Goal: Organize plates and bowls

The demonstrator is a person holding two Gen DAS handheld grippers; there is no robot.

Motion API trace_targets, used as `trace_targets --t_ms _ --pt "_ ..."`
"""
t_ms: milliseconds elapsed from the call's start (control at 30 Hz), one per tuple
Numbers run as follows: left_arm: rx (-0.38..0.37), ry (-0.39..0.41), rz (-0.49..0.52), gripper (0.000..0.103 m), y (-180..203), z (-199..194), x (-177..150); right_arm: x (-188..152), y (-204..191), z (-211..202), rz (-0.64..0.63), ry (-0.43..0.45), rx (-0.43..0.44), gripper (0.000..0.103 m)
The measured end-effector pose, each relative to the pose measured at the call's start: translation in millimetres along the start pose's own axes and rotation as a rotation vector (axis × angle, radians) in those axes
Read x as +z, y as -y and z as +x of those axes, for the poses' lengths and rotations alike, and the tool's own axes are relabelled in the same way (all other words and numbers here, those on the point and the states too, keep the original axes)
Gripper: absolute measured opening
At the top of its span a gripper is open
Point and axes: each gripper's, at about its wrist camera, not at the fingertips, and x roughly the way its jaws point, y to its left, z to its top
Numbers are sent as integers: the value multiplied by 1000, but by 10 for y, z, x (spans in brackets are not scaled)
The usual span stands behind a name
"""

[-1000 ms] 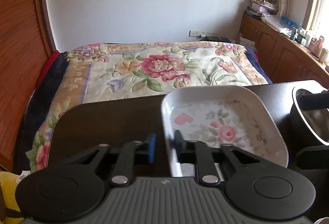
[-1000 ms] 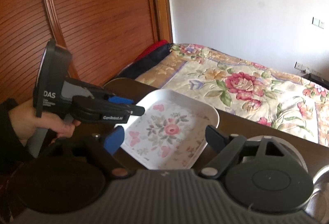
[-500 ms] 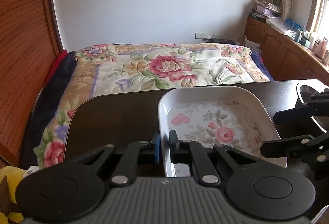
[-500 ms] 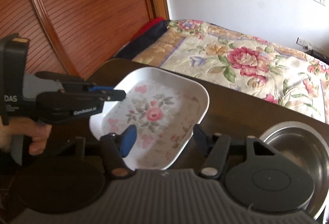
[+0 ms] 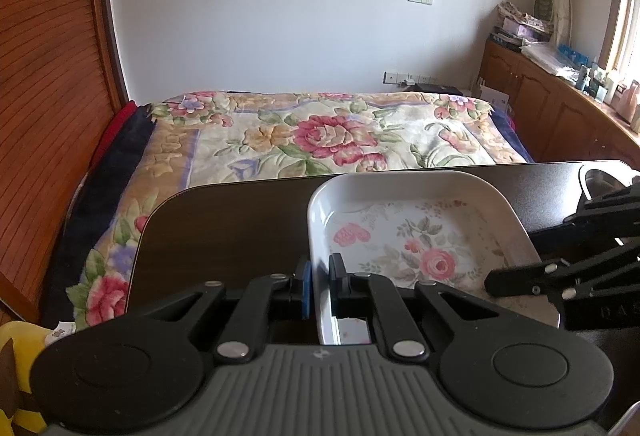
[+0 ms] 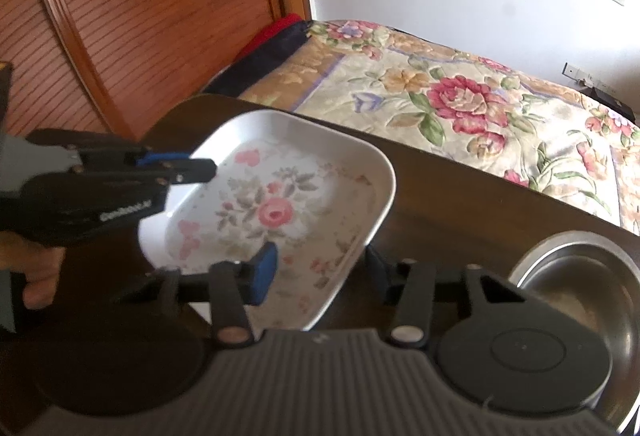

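A white square plate [image 5: 420, 236] with a pink rose print sits over the dark table [image 5: 232, 228]. My left gripper [image 5: 320, 272] is shut on the plate's left rim, blue pad outside and black pad inside. The right wrist view shows the same plate [image 6: 280, 196] with the left gripper [image 6: 192, 166] clamped on its far edge. My right gripper [image 6: 322, 272] straddles the plate's near right rim. Its jaws are closing, with the blue pad still clear of the rim. From the left wrist view the right gripper [image 5: 516, 256] enters at the right.
A steel bowl [image 6: 580, 276] stands on the table [image 6: 460, 204] to the right of the plate, its rim [image 5: 596, 176] just visible. Behind the table lies a bed with a floral cover [image 5: 340, 132]. A person's hand [image 6: 36, 276] holds the left gripper.
My right gripper has come down and in over the plate's right rim, and its jaws have narrowed around it. The left gripper keeps its grip on the left rim.
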Motion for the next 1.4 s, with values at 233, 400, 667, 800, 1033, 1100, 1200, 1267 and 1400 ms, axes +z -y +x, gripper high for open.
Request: trace_targets --t_ms 233,400,667,800,1033,1100,1200,1267,1400 --pt "22 16 -4 17 23 -62 -60 -9 30 1 -9 14 -15 28" --pt "47 22 -5 17 37 -154 -70 -47 59 -28 9 37 -7 18" --pt "79 57 23 16 144 -426 -34 -85 15 -232 16 101 14 15" --pt "87 82 30 16 214 -588 -12 -117 25 -347 15 129 14 15" --pt "91 136 46 16 366 -954 24 -185 -2 -662 10 188 6 15" --pt "92 152 53 16 411 -1074 12 -198 14 -744 8 202 3 15" --pt "94 171 65 16 491 -1252 0 -238 7 -884 5 225 -3 15" --pt "95 181 71 16 539 -1359 -24 -270 -5 -976 5 239 -7 15" --pt "96 204 75 16 625 -1567 -91 -351 -39 -1150 -2 269 -14 15"
